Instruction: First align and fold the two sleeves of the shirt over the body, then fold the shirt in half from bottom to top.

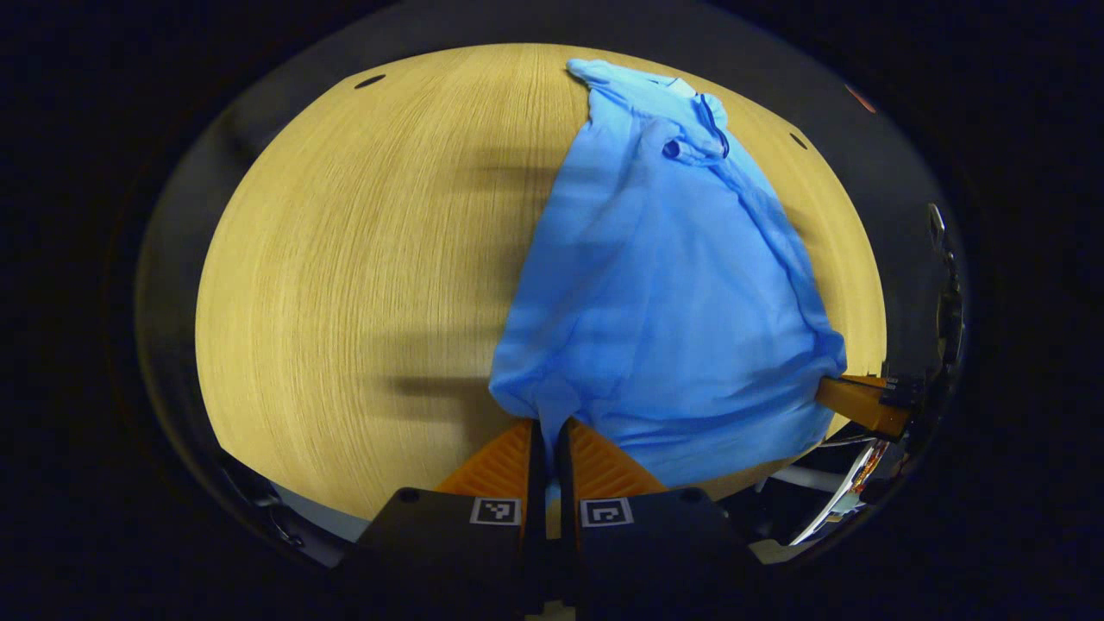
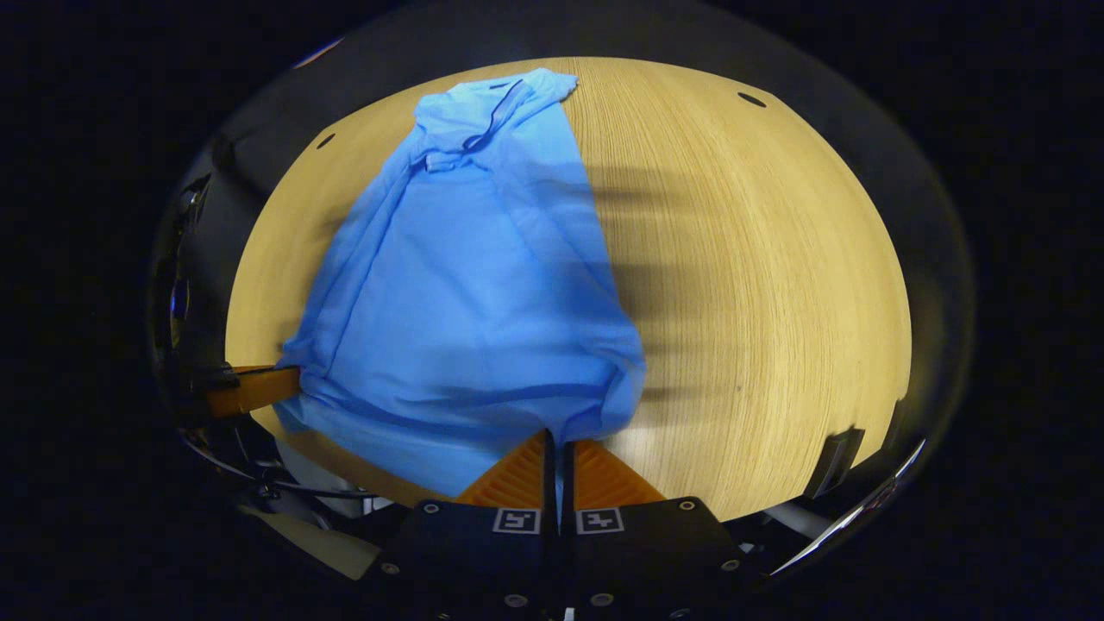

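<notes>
A light blue shirt [image 1: 664, 285] lies lengthwise on the wooden table [image 1: 362, 285], collar at the far end, sleeves folded in over the body. My left gripper [image 1: 550, 424] is shut on the shirt's near hem corner, cloth pinched between its fingers. In the right gripper view the shirt [image 2: 466, 293] spreads to the left, and my right gripper [image 2: 554, 435] is shut on the other hem corner. The hem edge is lifted and sags between the two grippers. The right gripper [image 1: 862, 401] shows far right in the left gripper view; the left gripper [image 2: 250, 388] shows far left in the right gripper view.
The round wooden table [image 2: 759, 285] has small dark holes [image 1: 369, 81] near its far rim. Dark booth floor surrounds the table. A white frame and cables [image 1: 828, 483] lie below the table's near edge.
</notes>
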